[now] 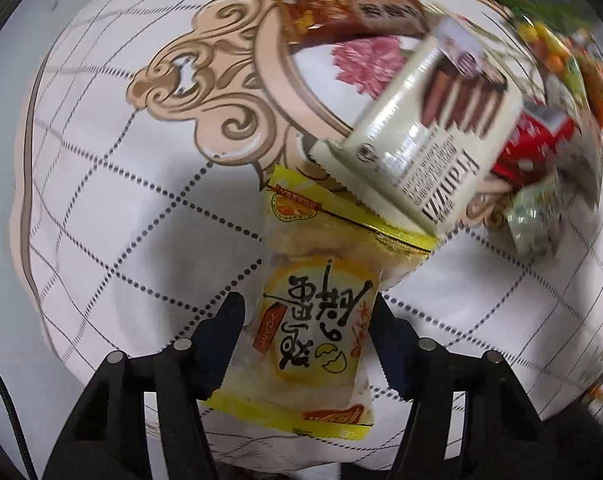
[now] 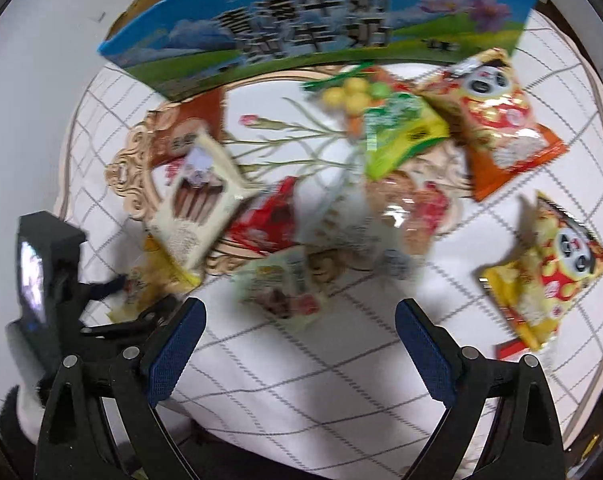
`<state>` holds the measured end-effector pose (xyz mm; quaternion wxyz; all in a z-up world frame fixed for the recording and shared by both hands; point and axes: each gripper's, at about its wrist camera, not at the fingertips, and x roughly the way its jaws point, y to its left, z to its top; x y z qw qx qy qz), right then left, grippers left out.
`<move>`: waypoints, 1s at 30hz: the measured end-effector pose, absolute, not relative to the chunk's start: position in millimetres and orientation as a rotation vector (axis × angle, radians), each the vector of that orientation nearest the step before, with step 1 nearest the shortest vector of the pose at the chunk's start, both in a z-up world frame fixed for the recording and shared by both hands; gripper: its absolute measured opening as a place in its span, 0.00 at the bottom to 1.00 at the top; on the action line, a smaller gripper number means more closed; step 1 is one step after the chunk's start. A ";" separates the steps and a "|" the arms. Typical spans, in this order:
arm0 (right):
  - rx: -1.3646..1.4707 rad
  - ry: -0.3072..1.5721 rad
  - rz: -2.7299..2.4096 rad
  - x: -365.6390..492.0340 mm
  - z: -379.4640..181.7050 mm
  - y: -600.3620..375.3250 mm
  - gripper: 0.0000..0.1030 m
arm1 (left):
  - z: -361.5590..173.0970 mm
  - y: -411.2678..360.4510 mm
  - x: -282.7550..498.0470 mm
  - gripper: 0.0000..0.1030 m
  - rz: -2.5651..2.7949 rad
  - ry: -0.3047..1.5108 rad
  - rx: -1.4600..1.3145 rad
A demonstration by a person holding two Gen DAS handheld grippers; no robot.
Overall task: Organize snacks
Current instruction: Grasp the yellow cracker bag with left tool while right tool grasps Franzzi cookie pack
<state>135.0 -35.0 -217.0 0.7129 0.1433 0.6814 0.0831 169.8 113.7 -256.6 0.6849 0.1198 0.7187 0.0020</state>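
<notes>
My left gripper is shut on a yellow snack packet with black Chinese writing, its far end tucked under a cream wafer-stick pack. In the right wrist view the left gripper shows at the left with the yellow packet. My right gripper is open and empty above the cloth, just short of a small pale packet. Several snack bags lie ahead: the cream wafer pack, a red packet, a green bag and two panda bags.
A blue and green cardboard box stands at the far side of the white patterned tablecloth. A brown packet lies near the box. The table's edge shows at the left.
</notes>
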 end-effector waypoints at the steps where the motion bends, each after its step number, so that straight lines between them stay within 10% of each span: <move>1: 0.343 1.509 0.194 136.3 -216.4 -30.4 0.94 | -254.3 118.1 168.3 0.56 0.027 1.604 0.231; 19: 0.713 1.678 0.066 210.4 -281.0 47.0 0.86 | -239.7 216.9 132.1 0.54 0.385 1.546 -0.291; 22: 0.597 1.708 0.042 220.4 -289.2 64.4 0.67 | -250.6 214.3 134.1 0.55 0.383 1.547 -0.291; 30: -0.182 1.658 0.363 192.0 -275.7 130.8 0.61 | -272.9 210.1 142.4 0.56 0.339 1.570 -0.266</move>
